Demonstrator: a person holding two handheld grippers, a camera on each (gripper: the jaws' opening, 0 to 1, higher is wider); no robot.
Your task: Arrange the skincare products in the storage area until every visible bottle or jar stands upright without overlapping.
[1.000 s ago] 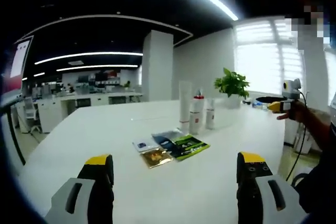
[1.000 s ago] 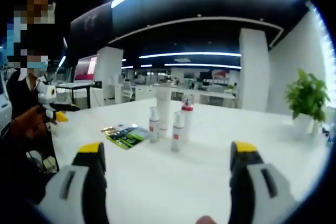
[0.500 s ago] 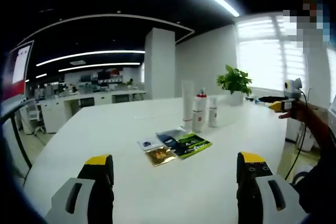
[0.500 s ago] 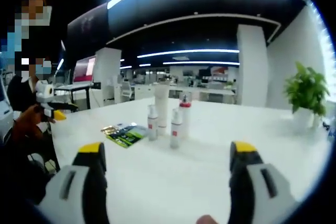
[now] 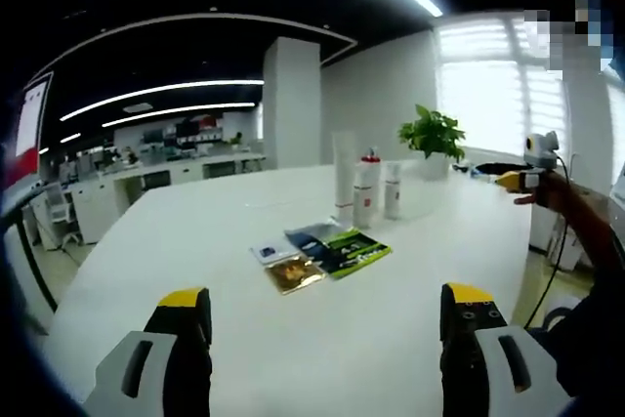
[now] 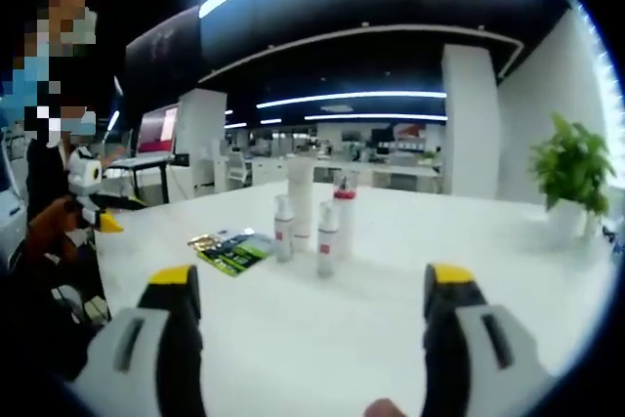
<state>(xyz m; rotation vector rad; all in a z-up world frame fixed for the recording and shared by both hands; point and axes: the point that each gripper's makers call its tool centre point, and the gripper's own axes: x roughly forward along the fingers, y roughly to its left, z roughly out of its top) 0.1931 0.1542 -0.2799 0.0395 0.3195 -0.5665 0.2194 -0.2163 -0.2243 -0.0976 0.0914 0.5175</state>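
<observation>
**Upright bottles clustered mid-table, both grippers held apart and empty**

Left gripper view: Left gripper (image 5: 327, 324) low over the wide white table (image 5: 176, 271), yellow-tipped black fingers (image 5: 184, 314) spread wide with nothing between them. Well ahead, a cluster of skincare products standing upright: a tall white tube (image 5: 343, 178), a white bottle with a red cap (image 5: 365, 190) just beside it, and a small white pump bottle (image 5: 393, 192) to the right. Nearer than the cluster, flat sachets lying on the table: a green and black sachet packet (image 5: 352, 251), a gold-brown sachet (image 5: 294, 273) and a small white sachet with a blue square (image 5: 270, 252), touching or overlapping at the edges. Green potted plant (image 5: 432, 139) behind the bottles near the bright window. At the right edge, the right gripper (image 5: 513, 179) held in a person's hand, away from the products.

Right gripper view: Right gripper (image 6: 308, 314) likewise above the table (image 6: 547, 271), fingers (image 6: 174, 305) parted wide and empty. Ahead, the tall white tube (image 6: 301, 199) upright, with the red-capped bottle (image 6: 345, 210) beside it, one small white pump bottle (image 6: 283, 229) in front on the left and a second small white pump bottle (image 6: 327, 229) in front on the right, all standing. Green and black packet (image 6: 234, 251) lying flat left of the bottles. Potted plant (image 6: 571, 173) at the far right. Left gripper (image 6: 98, 207) at the left edge, in a person's hand.
</observation>
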